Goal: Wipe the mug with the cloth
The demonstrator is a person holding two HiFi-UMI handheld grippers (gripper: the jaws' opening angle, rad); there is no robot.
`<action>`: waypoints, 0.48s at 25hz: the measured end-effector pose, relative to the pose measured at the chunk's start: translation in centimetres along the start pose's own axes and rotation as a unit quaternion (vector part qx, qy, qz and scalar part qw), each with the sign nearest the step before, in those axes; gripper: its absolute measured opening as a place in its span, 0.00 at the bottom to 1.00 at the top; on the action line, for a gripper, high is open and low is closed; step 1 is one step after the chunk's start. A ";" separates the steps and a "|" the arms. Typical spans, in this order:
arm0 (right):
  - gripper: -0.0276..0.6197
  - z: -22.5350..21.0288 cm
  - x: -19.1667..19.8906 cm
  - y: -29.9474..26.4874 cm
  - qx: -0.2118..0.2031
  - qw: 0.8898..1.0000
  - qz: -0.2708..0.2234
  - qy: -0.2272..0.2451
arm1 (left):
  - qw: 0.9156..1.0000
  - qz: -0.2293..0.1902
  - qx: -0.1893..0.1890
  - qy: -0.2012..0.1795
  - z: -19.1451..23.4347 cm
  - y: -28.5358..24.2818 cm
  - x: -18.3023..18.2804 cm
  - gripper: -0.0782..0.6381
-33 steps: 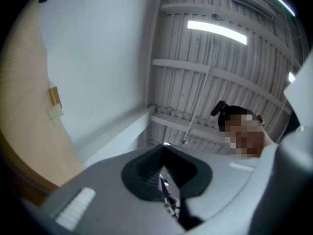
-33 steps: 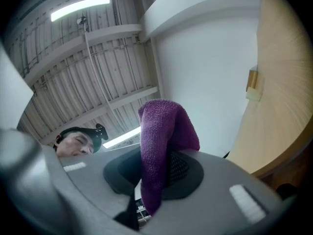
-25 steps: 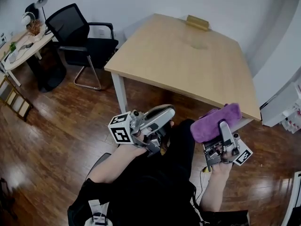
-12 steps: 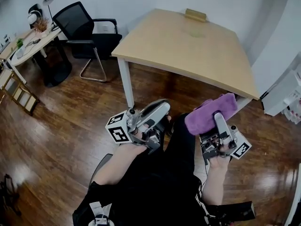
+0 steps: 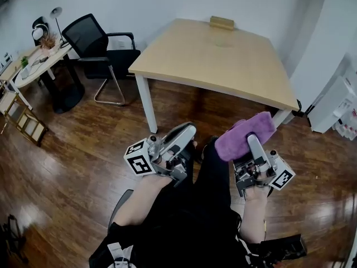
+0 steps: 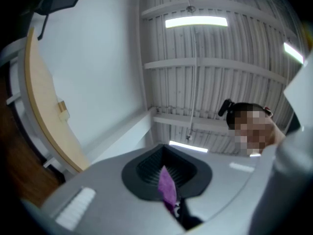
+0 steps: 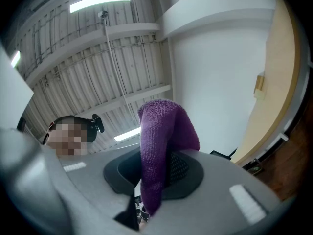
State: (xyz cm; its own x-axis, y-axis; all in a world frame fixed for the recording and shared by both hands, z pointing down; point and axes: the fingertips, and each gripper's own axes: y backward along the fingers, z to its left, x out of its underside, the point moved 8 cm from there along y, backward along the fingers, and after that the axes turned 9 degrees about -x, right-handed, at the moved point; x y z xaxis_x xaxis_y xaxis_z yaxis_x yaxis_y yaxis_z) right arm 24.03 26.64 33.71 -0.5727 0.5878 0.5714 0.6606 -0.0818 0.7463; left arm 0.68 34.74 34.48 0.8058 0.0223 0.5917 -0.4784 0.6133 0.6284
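Observation:
No mug shows in any view. A purple cloth [image 5: 241, 136] sticks out of my right gripper [image 5: 252, 145], which is shut on it and held in front of my body, short of the wooden table [image 5: 223, 60]. In the right gripper view the cloth [image 7: 162, 131] stands up between the shut jaws and flops over them. My left gripper [image 5: 188, 132] is held level beside it, pointing right, its jaws shut with nothing in them. In the left gripper view only a thin purple sliver of cloth [image 6: 166, 187] shows past the shut jaws.
A small wooden block [image 5: 221, 22] lies at the table's far edge. A black office chair [image 5: 99, 49] stands left of the table, with a round side table [image 5: 33, 66] beyond it. White cabinets [image 5: 334, 105] are at the right. Dark wood floor lies all around.
Both grippers have drifted slightly left and down in the head view, and the table looks a little farther off. The cloth stays held in the right gripper.

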 end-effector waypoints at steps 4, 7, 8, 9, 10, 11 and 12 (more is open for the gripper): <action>0.13 0.3 -0.2 1.1 0.007 1.000 -0.012 0.001 | 1.000 0.022 -0.010 0.000 0.1 -0.6 1.1 0.12; 0.13 0.0 0.0 0.8 0.003 1.000 -0.022 0.004 | 0.999 0.030 -0.009 0.008 0.7 -0.5 0.8 0.12; 0.13 -0.6 0.3 0.3 -0.005 1.000 -0.022 0.001 | 1.000 0.025 -0.013 0.007 1.1 0.1 0.2 0.12; 0.13 -1.2 0.5 -0.3 -0.013 1.000 -0.018 -0.004 | 1.000 0.015 -0.019 0.002 1.4 0.8 -0.4 0.13; 0.13 -1.9 0.7 -0.9 -0.017 1.000 -0.012 -0.008 | 1.000 0.003 -0.023 -0.005 1.6 1.4 -1.1 0.12; 0.13 -2.4 0.7 -1.3 -0.016 1.000 -0.005 -0.010 | 1.000 -0.003 -0.024 -0.008 1.6 1.5 -1.4 0.12; 0.13 -2.6 0.7 -1.3 -0.007 1.000 0.001 -0.005 | 1.000 0.000 -0.022 -0.005 1.6 1.3 -1.3 0.12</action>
State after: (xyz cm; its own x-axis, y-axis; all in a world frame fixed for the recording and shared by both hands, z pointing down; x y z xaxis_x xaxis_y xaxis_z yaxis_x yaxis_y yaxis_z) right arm 21.54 25.06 34.02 -0.5656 0.5961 0.5698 0.6553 -0.0945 0.7494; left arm -1.50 34.27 35.31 0.8029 0.0145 0.5960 -0.4615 0.6479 0.6059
